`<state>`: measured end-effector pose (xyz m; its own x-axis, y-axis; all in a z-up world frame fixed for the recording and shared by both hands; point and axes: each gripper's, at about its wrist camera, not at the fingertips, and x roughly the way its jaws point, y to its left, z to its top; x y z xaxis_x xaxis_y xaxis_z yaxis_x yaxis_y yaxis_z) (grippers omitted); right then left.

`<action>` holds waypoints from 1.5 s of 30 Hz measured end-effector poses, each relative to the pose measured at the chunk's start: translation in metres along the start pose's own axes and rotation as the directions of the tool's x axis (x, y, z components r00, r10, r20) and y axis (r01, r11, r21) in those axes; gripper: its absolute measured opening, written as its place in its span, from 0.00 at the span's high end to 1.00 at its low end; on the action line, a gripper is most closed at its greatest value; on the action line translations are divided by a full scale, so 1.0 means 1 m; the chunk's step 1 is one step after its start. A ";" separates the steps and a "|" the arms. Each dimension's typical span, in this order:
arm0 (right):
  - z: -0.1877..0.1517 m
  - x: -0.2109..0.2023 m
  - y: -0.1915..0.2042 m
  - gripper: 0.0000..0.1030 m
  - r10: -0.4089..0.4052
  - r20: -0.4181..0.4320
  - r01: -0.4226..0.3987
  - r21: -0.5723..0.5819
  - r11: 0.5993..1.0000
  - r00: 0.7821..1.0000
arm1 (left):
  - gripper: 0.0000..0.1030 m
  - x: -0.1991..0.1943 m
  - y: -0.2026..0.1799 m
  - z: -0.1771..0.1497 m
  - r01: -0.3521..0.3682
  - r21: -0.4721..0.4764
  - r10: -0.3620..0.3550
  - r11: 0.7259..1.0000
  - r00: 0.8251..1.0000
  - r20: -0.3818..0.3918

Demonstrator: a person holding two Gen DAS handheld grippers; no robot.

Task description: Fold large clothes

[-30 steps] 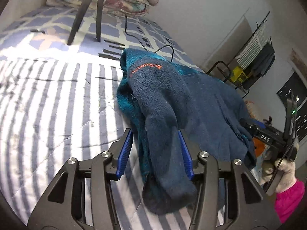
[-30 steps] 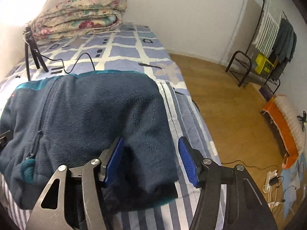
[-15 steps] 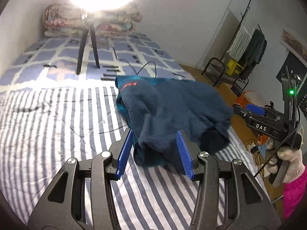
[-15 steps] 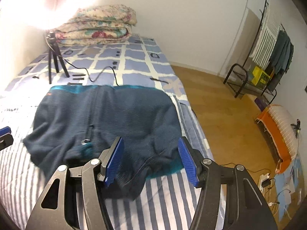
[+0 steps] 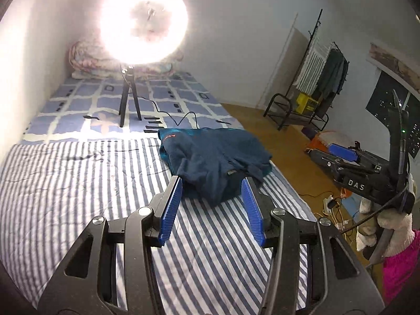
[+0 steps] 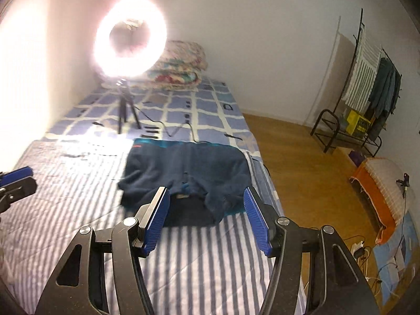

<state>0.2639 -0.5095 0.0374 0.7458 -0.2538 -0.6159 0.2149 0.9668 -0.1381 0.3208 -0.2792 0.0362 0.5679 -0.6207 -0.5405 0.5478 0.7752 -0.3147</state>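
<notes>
The left wrist view alone shows the person's gloved right hand [image 5: 393, 225] and pink sleeve [image 5: 401, 267] gripping the right gripper [image 5: 338, 155] at the far right edge. The right wrist view alone shows the left gripper's blue tip [image 6: 15, 174] at its left edge.

Between them, a folded dark blue fleece jacket [image 6: 187, 173] lies on the striped bed [image 6: 65, 183], near its right edge, long axis across the bed, teal collar toward the ring light [image 6: 130, 39]. Both grippers' jaws stand released above the bed, empty; the left gripper [image 5: 212, 204] clear of the fleece.
</notes>
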 end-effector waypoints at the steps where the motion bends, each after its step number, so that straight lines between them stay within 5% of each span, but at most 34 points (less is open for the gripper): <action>1: -0.004 -0.017 0.003 0.44 0.010 0.008 -0.010 0.009 1.000 1.000 | 0.53 -0.013 -0.004 -0.003 0.003 0.005 -0.003 1.000 1.000 0.003; 8: -0.037 -0.094 0.018 0.44 0.073 0.058 -0.075 0.037 0.997 0.996 | 0.52 -0.096 -0.031 -0.036 -0.010 0.061 0.009 0.998 1.000 0.018; 12: -0.062 -0.131 0.030 0.44 0.093 0.063 -0.095 0.028 0.995 0.994 | 0.32 -0.140 -0.044 -0.058 -0.031 0.082 0.028 0.996 0.999 0.045; 20: -0.106 -0.174 0.050 0.39 0.130 0.105 -0.134 0.035 0.990 0.986 | 0.21 -0.195 -0.054 -0.099 -0.083 0.097 0.077 0.992 0.995 0.067; 28: -0.126 -0.176 0.061 0.24 0.097 0.126 -0.103 0.041 0.994 0.987 | 0.02 -0.206 -0.053 -0.115 -0.157 0.140 0.144 0.978 0.985 0.099; 40: -0.148 -0.167 0.059 0.20 0.021 0.094 -0.031 0.104 0.994 0.995 | 0.00 -0.180 -0.047 -0.127 -0.286 0.195 0.278 0.938 0.958 0.072; 45: -0.153 -0.161 0.053 0.20 0.010 0.063 -0.019 0.139 0.990 0.998 | 0.00 -0.174 -0.047 -0.130 -0.285 0.196 0.276 0.938 0.958 0.072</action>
<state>0.0588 -0.4126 0.0104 0.7863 -0.2455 -0.5670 0.2865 0.9579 -0.0175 0.1161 -0.1923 0.0440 0.7396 -0.3890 -0.5492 0.4722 0.8814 0.0116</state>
